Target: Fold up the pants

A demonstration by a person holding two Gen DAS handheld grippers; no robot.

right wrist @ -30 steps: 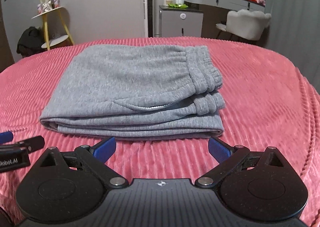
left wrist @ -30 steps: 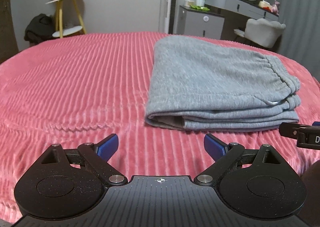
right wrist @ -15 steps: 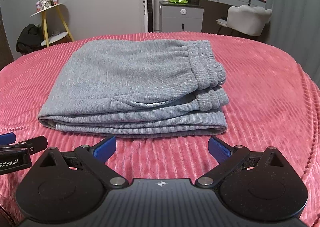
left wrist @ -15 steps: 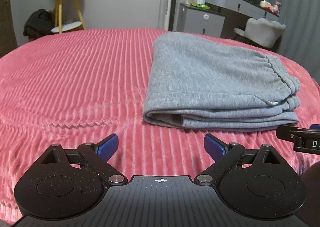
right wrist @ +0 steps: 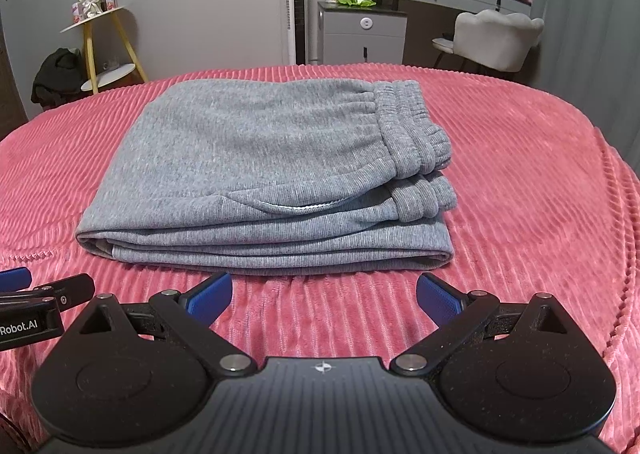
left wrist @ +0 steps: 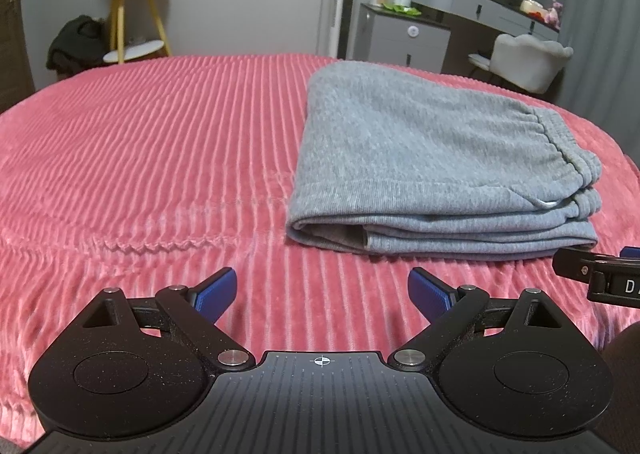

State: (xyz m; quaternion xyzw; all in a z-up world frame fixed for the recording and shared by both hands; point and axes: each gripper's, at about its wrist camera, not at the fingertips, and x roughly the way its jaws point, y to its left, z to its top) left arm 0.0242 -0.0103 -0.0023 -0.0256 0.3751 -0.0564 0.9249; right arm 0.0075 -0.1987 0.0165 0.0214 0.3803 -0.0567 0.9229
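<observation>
Grey knit sweatpants [right wrist: 264, 174] lie folded in a compact stack on ribbed pink bedspread [right wrist: 520, 182]; left gripper [left wrist: 322, 290] and right gripper [right wrist: 324, 294] both spread, empty, clear of cloth — folding looks finished.

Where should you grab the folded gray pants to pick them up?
Probably the thick near edge of the gray pants, from the front. The layers stack there, facing the open right tool, so its fingers could slide around the whole stack.
</observation>
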